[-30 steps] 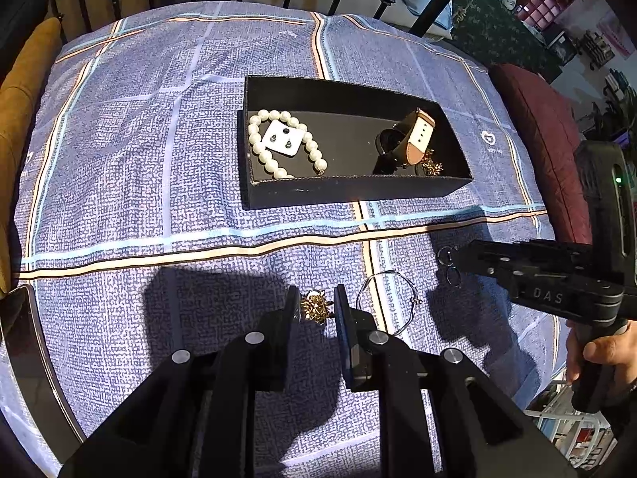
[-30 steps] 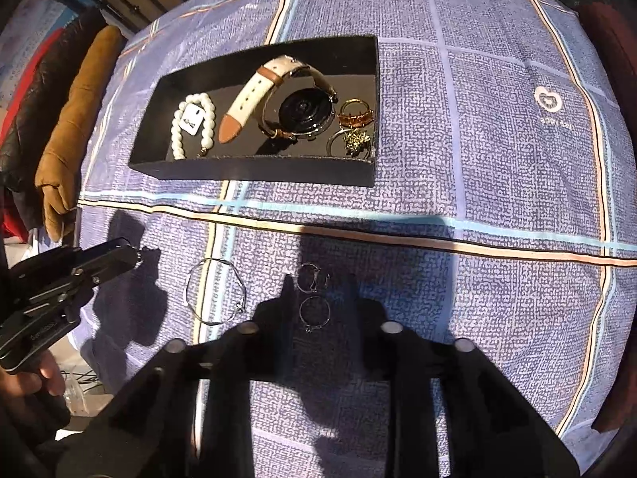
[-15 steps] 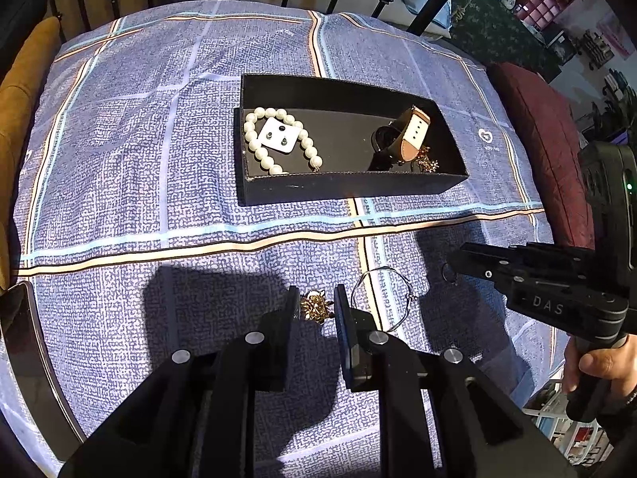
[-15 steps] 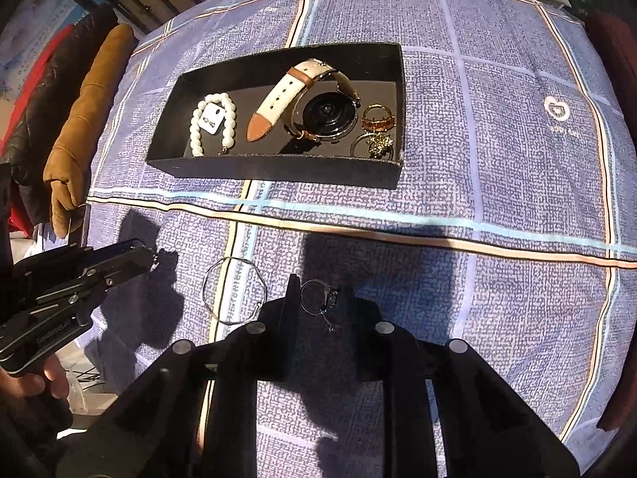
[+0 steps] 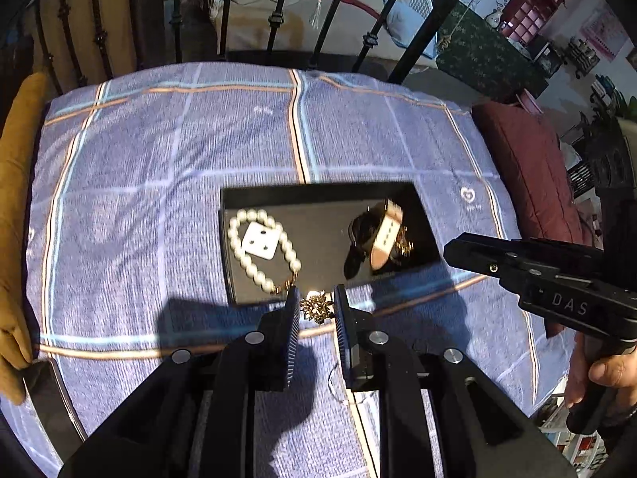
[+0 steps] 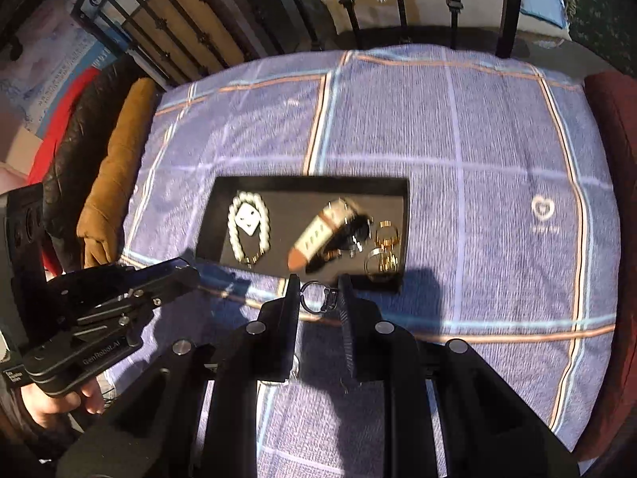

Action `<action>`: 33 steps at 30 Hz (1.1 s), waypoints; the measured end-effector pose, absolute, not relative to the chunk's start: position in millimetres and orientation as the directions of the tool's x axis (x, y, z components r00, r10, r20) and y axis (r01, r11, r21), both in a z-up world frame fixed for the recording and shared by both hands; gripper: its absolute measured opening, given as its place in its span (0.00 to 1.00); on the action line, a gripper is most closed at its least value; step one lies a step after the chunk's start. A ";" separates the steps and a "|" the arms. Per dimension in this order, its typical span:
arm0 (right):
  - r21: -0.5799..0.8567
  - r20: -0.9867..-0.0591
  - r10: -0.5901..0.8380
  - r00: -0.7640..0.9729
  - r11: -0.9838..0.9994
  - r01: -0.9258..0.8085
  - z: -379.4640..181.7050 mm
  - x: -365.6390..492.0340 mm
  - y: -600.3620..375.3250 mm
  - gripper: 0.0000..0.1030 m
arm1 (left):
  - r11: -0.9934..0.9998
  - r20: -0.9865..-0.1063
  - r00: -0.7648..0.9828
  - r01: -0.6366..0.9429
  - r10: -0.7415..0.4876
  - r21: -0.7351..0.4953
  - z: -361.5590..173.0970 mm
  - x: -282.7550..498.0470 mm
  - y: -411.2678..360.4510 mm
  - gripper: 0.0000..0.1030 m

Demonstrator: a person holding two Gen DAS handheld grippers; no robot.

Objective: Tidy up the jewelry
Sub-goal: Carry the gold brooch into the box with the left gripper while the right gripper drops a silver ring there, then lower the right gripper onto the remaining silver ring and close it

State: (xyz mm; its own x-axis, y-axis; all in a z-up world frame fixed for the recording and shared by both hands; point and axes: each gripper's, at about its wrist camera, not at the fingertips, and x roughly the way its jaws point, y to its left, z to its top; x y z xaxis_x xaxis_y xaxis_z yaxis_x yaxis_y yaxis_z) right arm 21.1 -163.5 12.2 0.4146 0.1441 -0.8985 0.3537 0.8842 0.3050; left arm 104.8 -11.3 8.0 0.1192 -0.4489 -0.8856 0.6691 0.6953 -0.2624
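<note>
My left gripper (image 5: 316,298) is shut on a small gold flower-shaped piece (image 5: 315,307), held above the cloth just in front of the black tray (image 5: 318,193). My right gripper (image 6: 318,288) is shut on a silver ring piece with a small clasp (image 6: 312,303), also lifted at the tray's near edge. In the tray lie a pearl bracelet (image 5: 262,257) around a white earring card (image 5: 260,241), a watch with a tan strap (image 6: 318,235) and gold rings (image 6: 384,247). Each gripper shows in the other's view, the right one (image 5: 452,249) and the left one (image 6: 191,271).
The blue checked cloth (image 5: 159,199) covers a bed with a black iron rail (image 5: 274,20) behind it. A mustard cushion (image 5: 16,219) lies at the left edge, a maroon cushion (image 5: 525,175) at the right. A person's hand (image 5: 605,370) holds the right gripper's handle.
Both grippers rose off the cloth and moved toward the tray with their pieces. The right jaws shut on the silver ring piece. The thin silver bangle on the cloth is now mostly hidden behind the fingers.
</note>
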 end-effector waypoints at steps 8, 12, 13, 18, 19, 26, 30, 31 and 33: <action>0.303 -0.908 0.153 0.391 0.882 0.359 7.2 74.3 -177.6 0.22 | 0.714 -0.899 0.172 0.674 -0.403 -0.191 4.4 141.2 -46.8 0.19; 0.277 -0.918 0.131 0.374 0.886 0.371 -0.8 58.7 -172.8 0.34 | 0.712 -0.912 0.172 0.683 -0.373 -0.162 -4.7 135.2 -35.0 0.32; 0.268 -0.922 0.125 0.366 0.889 0.372 -3.8 51.5 -169.8 0.34 | 0.715 -0.913 0.172 0.681 -0.369 -0.160 -6.4 131.3 -29.6 0.43; 0.266 -0.941 0.145 0.307 0.877 0.400 -27.4 3.4 -159.8 0.35 | 0.726 -0.927 0.126 0.662 -0.354 -0.187 -20.0 100.5 0.4 0.65; 0.267 -0.944 0.153 0.292 0.876 0.403 -33.8 -4.6 -156.7 0.35 | 0.722 -0.932 0.114 0.666 -0.344 -0.186 -25.1 91.7 4.6 0.67; 0.248 -0.965 0.186 0.183 0.876 0.414 -74.8 -41.4 -131.8 0.42 | 0.697 -0.968 0.041 0.701 -0.249 -0.150 -59.5 45.2 19.3 0.73; 0.246 -0.964 0.180 0.194 0.881 0.403 -71.7 -38.4 -130.4 0.48 | 0.698 -0.972 0.062 0.707 -0.225 -0.116 -61.6 44.0 19.1 0.76; 0.242 -0.965 0.175 0.195 0.883 0.402 -70.8 -37.3 -130.6 0.48 | 0.698 -0.973 0.069 0.708 -0.221 -0.109 -61.4 44.2 18.0 0.77; 0.238 -0.966 0.171 0.195 0.885 0.399 -70.4 -35.0 -130.1 0.48 | 0.697 -0.973 0.079 0.710 -0.219 -0.099 -60.8 45.3 16.1 0.78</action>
State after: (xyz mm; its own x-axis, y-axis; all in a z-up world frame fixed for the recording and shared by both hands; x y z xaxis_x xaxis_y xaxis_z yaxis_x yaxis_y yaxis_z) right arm -35.0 -130.1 -70.4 0.1954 0.1714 -0.9656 0.3993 0.8854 0.2380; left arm 45.3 16.1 -60.8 0.0794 -0.2189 -0.9725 0.7103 0.6969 -0.0989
